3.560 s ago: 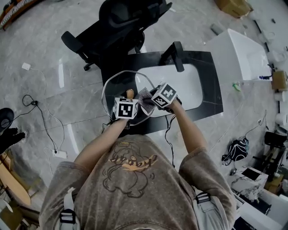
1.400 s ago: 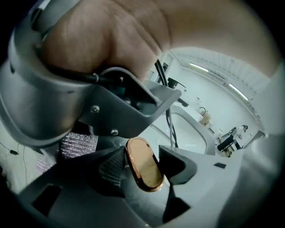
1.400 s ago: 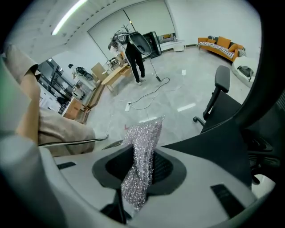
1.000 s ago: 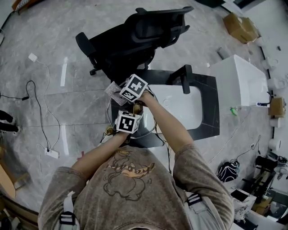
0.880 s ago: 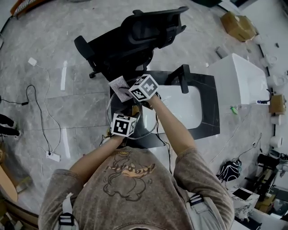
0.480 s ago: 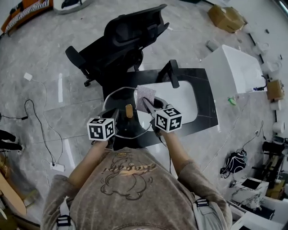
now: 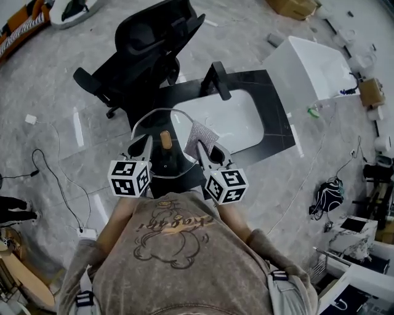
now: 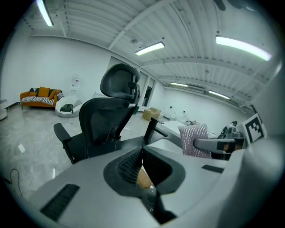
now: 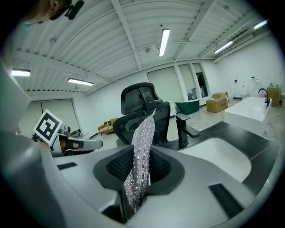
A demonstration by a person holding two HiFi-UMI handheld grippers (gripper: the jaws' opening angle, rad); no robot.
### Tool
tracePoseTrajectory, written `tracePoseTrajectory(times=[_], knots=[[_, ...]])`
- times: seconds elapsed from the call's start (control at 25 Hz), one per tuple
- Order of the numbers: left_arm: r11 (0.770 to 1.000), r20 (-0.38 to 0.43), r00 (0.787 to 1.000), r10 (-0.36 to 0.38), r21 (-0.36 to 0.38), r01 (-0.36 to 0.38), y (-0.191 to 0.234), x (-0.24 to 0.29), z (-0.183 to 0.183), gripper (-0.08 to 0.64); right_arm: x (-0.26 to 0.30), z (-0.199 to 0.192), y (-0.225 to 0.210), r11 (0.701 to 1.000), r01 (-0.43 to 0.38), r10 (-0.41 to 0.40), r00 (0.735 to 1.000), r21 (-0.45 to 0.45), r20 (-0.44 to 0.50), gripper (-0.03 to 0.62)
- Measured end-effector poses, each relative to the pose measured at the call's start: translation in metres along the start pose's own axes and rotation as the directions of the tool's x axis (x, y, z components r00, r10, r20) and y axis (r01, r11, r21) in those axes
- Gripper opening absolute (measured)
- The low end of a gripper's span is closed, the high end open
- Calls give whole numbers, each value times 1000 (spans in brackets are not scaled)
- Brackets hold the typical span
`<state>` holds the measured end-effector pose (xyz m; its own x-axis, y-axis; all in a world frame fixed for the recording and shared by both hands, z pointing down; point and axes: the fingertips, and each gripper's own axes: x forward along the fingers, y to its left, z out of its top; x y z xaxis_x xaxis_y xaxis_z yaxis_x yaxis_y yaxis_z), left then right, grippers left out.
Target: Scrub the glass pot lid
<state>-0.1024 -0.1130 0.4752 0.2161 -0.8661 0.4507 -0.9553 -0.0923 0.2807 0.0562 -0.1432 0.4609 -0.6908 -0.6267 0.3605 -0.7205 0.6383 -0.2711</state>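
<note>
The left tongs point(image 8: 142, 151) are pressed together on the rim of the lid point(image 7: 154, 126), and its wooden knob point(image 7: 165, 138) shows just past their tips. The right tongs point(image 9: 142, 151) pinch a silvery scourer point(image 9: 144, 129) that stands up out of them, just beside the lid's right edge. The lid hangs over the near left corner of the black desk point(image 7: 280, 123), left of the white sink point(image 7: 234, 120). A black chair point(image 7: 144, 43) stands beyond.

Lab-like test space: office chair point(image 7: 141, 49), cardboard box point(image 7: 294, 6), freestanding sink point(image 7: 237, 117).
</note>
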Motion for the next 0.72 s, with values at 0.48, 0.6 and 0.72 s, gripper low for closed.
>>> tracePoseTrajectory(times=[0.48, 0.6, 0.72], knots=[[999, 20, 1000, -15, 33, 14, -10, -1, 14, 18, -1, -4, -9, 999, 28, -28, 1000, -43, -6, 87], [999, 20, 1000, -12, 40, 11, -9, -2, 15, 18, 0, -5, -6, 998, 24, -24, 1000, -52, -7, 87], [999, 20, 1000, -7, 39, 6, -8, -3, 16, 18, 1, -5, -6, 998, 19, -20, 1000, -55, -10, 87]])
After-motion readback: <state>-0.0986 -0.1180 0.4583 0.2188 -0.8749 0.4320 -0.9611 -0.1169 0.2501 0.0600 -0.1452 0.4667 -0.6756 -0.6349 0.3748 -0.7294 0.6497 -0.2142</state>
